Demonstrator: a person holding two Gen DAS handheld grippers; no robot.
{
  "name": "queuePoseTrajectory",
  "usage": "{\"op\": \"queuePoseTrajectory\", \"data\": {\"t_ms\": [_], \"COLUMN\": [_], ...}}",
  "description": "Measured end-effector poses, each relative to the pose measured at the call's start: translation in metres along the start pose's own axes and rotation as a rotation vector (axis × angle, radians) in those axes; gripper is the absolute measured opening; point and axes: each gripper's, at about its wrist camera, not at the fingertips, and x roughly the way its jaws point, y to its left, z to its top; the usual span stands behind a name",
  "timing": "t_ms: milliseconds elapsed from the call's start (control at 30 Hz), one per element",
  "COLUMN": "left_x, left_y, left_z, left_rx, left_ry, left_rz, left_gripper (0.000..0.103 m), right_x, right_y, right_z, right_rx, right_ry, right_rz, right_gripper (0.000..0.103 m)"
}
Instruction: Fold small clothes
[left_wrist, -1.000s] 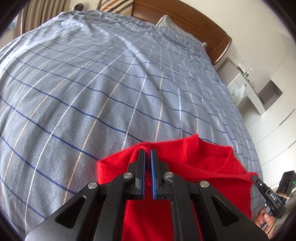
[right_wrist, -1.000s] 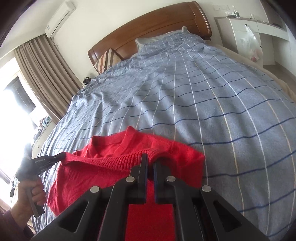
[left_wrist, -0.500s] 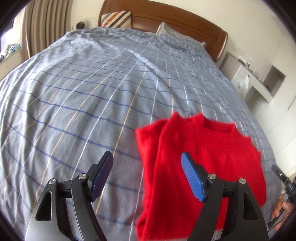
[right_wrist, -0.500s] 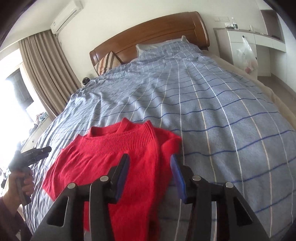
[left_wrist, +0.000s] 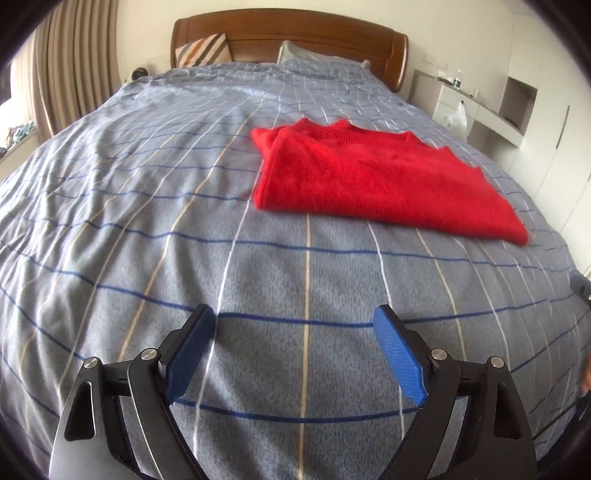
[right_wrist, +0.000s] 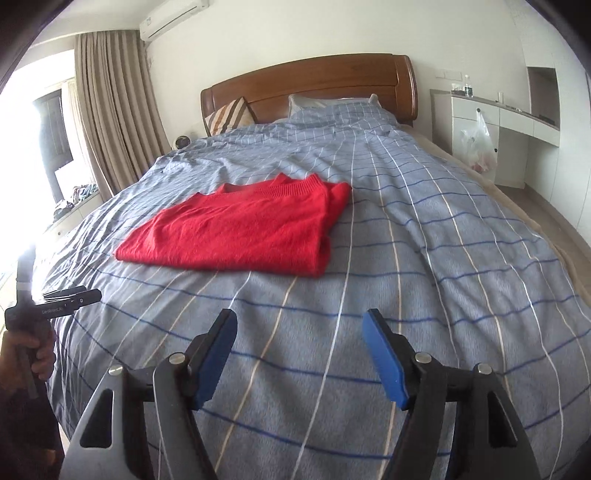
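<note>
Bedroom, daylight from a curtained window; a wide bed with a curved brown wooden headboard (right_wrist: 308, 86) is covered by a grey-blue brushed-cotton duvet (left_wrist: 236, 266) crossed by dark blue, white and tan lines, lying in soft shallow wrinkles. Change noted: one second ago both tools were clenched on the garment's knit edge; half a second ago both had let go; now both have drawn back toward the foot of the bed and sit well apart from the cloth. The left gripper (left_wrist: 293, 354) has its jaws spread wide and empty, ribbed blue pads facing each other over bare duvet. The right gripper (right_wrist: 299, 356) is likewise released and holds nothing. The small red fuzzy knit sweater (right_wrist: 243, 229) lies flat mid-bed as a compact, roughly rectangular packet, ribbed collar toward the headboard. In the right wrist view its right side shows a doubled, stacked edge where layers overlap; the hem edge nearest the grippers is straight. The nap looks soft and matte, the collar rib coarser. Judgement: this fold is laid down and the packet appears finished or near it; any further fold would need a fresh grasp at the near edge. A white plastic bag (right_wrist: 478, 146) hangs at the white cabinet on the right.
</note>
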Motion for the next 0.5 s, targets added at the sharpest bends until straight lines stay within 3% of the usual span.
{"op": "queuePoseTrajectory", "data": {"t_ms": [200,500], "left_x": [0.008,0.01], "left_y": [-0.003,-0.004], "left_z": [-0.014,-0.022], "left_rx": [0.026,0.044], "left_ry": [-0.03,-0.06], "left_rz": [0.023,0.023], "left_gripper": [0.096,0.099], "right_x": [0.031,0.032], "right_y": [0.005,-0.003], "right_z": [-0.03,-0.046], "right_rx": [-0.025,0.012], "right_ry": [0.07,0.014], "right_rz": [-0.062,-0.033], "right_gripper": [0.07,0.074]}}
